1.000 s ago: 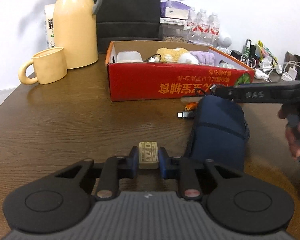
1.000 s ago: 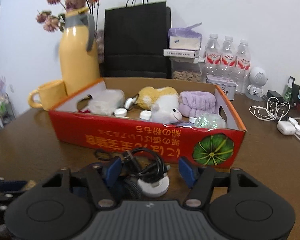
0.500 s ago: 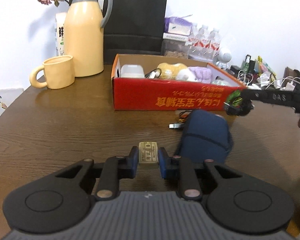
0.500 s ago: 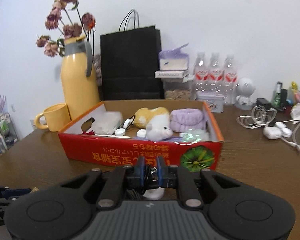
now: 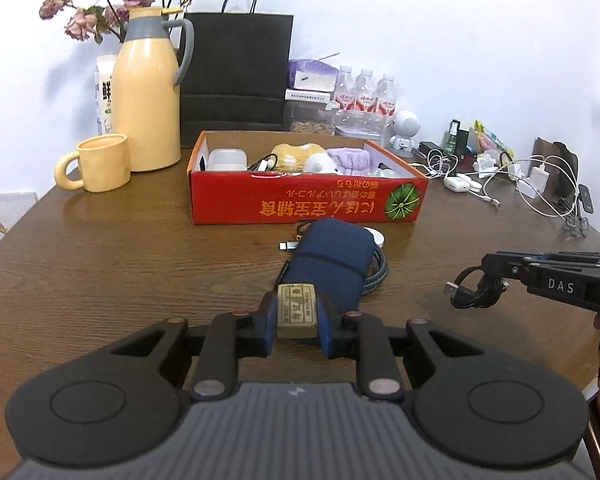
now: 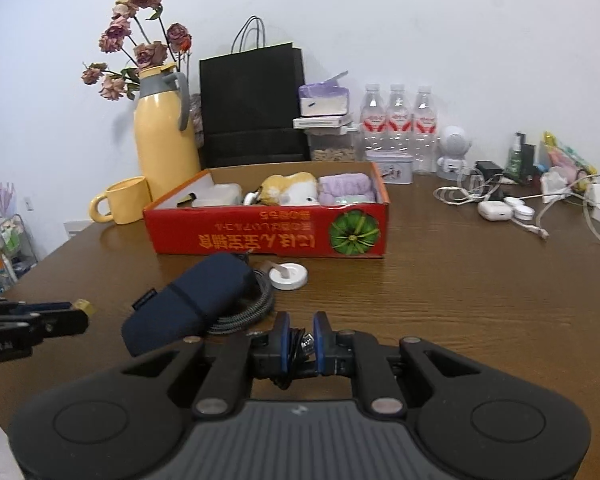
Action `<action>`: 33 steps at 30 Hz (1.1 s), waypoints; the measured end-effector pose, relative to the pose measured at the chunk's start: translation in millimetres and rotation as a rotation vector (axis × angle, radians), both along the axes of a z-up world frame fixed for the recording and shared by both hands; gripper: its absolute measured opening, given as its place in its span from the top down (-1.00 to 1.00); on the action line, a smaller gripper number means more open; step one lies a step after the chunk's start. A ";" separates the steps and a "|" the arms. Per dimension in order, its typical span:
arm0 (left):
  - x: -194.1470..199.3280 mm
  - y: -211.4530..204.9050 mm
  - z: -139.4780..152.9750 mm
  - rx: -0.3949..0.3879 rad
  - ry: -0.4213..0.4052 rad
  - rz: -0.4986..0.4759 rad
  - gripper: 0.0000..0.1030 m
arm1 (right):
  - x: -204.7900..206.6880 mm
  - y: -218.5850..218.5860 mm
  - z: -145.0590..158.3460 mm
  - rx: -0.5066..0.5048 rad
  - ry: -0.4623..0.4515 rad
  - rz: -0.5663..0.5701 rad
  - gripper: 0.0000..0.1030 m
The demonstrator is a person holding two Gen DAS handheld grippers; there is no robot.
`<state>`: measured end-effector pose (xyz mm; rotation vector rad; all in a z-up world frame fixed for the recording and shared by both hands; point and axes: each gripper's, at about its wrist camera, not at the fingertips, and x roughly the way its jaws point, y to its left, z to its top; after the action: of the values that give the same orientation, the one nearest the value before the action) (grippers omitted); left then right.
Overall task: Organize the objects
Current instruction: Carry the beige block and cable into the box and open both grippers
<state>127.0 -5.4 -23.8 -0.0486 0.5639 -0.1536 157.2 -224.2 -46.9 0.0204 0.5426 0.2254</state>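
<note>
Brown wood-grain table (image 5: pixel 112 264) fills both views, plain white wall behind; far edge w/ clutter at 12–2 o'clock; near rim hidden under gripper bodies.

Black paper bag (image 6: pixel 252 104) at 12, lower part hidden behind red cardboard box (image 5: pixel 306 204); box print reads upside-down, contents only partly seen over the wall: clear tub, yellow-white plush, lilac cloth, rest hard to make out.

Yellow jug (image 5: pixel 148 108) w/ dried flowers at 11, mug (image 5: pixel 100 162) just beside at 10; carton behind jug mostly hidden.

Navy pouch (image 5: pixel 328 262) at centre of left wrist view, lying in front of box; covers most of a braided cable (image 6: pixel 244 312) & part of white round puck (image 6: pixel 288 276); small USB-type plug by pouch, too small to tell.

Water bottles, white robot figure, chargers & white cables at 1–2; tangled, not separable.

Left gripper (image 5: pixel 297 312) at 6 in own view, narrowed to a small gap, pads pinching small tan block (image 5: pixel 297 312); print on it unreadable.

Right gripper (image 6: pixel 300 340) nearly closed, jaws just been closing; clamped on black coiled cable (image 5: pixel 474 292), coil mostly hidden betw. pads in own view, clearer at 3 in left wrist view, clear of table; hand cut off at 4.
</note>
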 end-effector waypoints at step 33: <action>357.2 -1.6 -7.7 -0.018 0.198 -0.070 0.55 | 254.1 77.8 24.3 -0.065 0.022 0.246 0.79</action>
<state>484.2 -7.0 -31.5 -0.0624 0.7624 -0.2240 411.4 -146.4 -22.5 -0.1078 0.5743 0.4476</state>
